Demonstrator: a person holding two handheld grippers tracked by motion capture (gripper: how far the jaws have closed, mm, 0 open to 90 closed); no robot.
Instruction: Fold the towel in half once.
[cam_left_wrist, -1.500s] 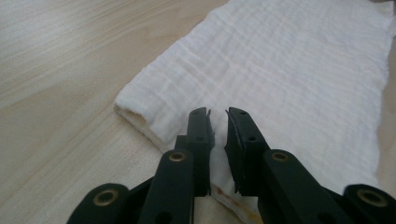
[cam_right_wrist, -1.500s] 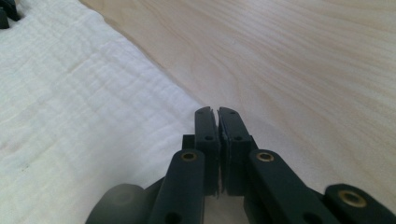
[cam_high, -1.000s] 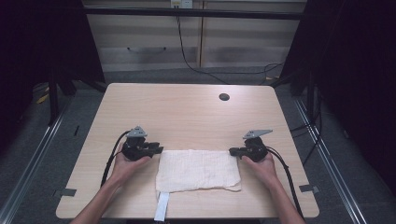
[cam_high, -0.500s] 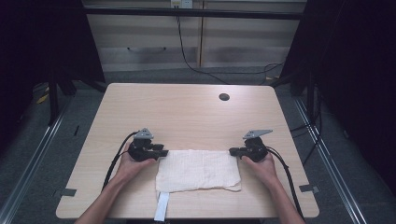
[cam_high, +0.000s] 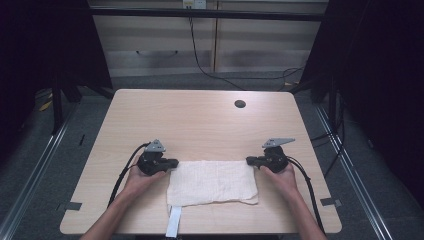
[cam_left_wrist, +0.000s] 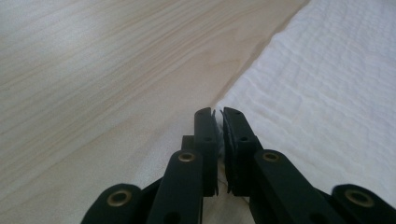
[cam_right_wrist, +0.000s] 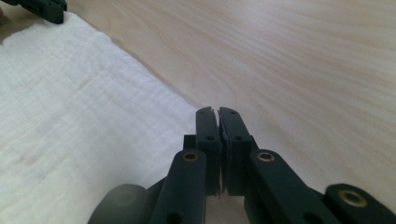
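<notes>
A white cloth (cam_high: 212, 182) with a fine crinkled weave is lying at the lower centre of the high view on a pale wood-grain table (cam_high: 195, 125). Black grippers, left gripper (cam_high: 172, 162) and right gripper (cam_high: 250, 161), are wearing grey plates, trailing black cables.

The right gripper (cam_right_wrist: 218, 111) rises from the bottom edge, its two black jaws pressed together with only a hairline seam between them, and a thin sliver of white fabric shows pinched in that seam. The tips sit right at the near corner of the white cloth (cam_right_wrist: 79, 140), which spreads across the left half of the view, lying flat with a fine crinkled weave and a straight edge running diagonally up to the left. Pale wood-grain worktop (cam_right_wrist: 303, 60) covers the right and top. At the top left corner, the left gripper (cam_right_wrist: 44, 9) touches the cloth's far corner.
</notes>
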